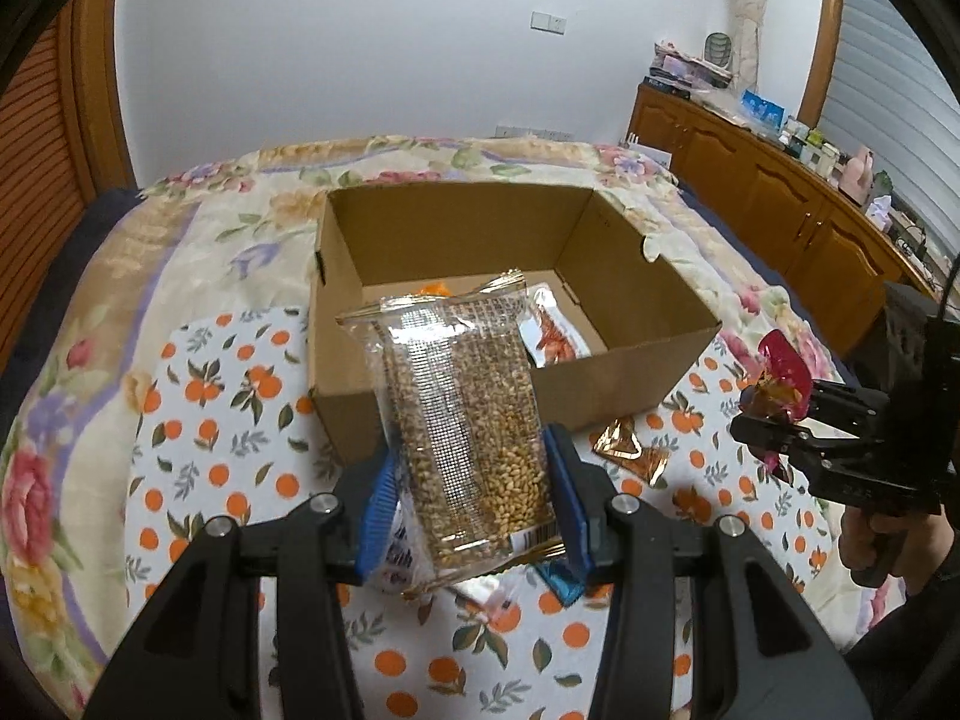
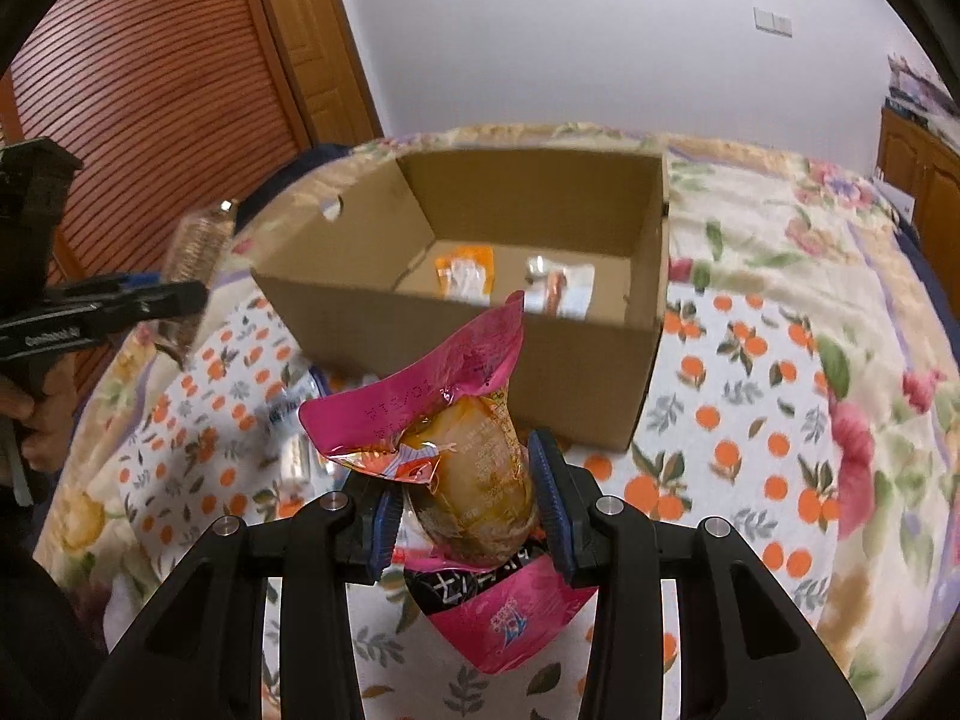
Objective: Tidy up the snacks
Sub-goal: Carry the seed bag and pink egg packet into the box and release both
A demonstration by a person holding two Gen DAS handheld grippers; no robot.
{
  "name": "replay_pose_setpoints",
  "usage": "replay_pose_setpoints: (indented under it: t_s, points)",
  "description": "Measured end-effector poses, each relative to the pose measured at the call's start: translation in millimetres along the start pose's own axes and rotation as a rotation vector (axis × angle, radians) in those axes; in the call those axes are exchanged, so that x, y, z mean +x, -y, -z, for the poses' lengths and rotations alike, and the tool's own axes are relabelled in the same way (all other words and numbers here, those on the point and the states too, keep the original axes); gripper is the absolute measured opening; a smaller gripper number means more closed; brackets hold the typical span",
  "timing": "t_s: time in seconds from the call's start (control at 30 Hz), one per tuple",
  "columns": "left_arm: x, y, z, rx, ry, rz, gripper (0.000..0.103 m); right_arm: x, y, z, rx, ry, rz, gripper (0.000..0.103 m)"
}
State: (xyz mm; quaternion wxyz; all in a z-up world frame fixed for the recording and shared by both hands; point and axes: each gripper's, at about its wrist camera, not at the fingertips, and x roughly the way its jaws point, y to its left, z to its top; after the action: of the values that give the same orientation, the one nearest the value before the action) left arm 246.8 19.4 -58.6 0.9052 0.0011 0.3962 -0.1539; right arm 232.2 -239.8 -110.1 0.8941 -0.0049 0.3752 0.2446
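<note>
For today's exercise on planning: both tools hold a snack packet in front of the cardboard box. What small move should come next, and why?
Probably carry both packets forward over the box rim. The left tool grips a clear packet of grain, the right tool a pink packet; both hang short of the open box, which already holds two packets.

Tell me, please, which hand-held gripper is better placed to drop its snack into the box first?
Probably left: the left hand-held gripper holds its grain packet right before the cardboard box; the right one seems farther back.
</note>
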Motion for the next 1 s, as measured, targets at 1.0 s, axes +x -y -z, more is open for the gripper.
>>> replay_pose_setpoints:
  t_s: [1.0]
  points:
    - [41.6,-21.0,-53.3,-0.006,0.055,-0.046,0.045,45.5,-27.6,-109.4,-0.114,0.062,0.067,0.040]
